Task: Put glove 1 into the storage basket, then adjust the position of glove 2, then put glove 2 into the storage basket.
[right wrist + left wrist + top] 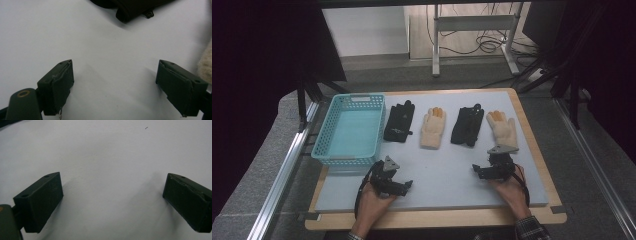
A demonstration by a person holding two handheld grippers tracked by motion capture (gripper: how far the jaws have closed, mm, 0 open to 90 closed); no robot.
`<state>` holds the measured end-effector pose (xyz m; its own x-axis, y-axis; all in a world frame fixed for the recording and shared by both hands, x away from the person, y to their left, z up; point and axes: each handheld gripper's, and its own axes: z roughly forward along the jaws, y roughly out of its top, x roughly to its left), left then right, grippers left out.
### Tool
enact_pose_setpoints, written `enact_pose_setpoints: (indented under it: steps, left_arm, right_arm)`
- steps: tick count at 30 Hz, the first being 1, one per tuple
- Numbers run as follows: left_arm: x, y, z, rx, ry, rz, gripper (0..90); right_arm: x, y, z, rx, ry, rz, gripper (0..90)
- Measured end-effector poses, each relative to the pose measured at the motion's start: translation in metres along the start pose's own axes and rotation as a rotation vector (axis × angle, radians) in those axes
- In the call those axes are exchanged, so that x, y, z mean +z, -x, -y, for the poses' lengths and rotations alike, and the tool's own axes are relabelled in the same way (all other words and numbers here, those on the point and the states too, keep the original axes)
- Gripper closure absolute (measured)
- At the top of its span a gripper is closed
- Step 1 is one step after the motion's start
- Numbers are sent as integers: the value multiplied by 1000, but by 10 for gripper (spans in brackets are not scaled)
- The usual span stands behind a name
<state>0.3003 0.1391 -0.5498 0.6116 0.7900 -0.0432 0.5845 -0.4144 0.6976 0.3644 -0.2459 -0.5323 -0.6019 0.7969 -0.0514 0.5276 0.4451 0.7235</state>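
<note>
The teal basket (348,131) is sitting empty on the surface (437,175); four gloves, nearest the black glove (467,126), are lying beside it. Left gripper (404,186) and right gripper (476,170) fingers are standing apart, holding nothing.

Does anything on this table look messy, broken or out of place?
Nothing stands out. Four gloves lie in a tidy row beside the blue basket, alternating black and cream.

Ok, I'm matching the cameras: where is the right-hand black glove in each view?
High view: black glove, third in the row.
Right gripper view: glove at the top edge, middle.
Left gripper view: white mat, the landmark all views share.
</note>
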Motion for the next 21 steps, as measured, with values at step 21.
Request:
enact_pose_setpoints:
  steps: [21]
  left_arm:
    - [0, 0, 0, -3, 2, -1, 34]
  right_arm:
    - [-1, 2, -3, 4, 3, -4, 182]
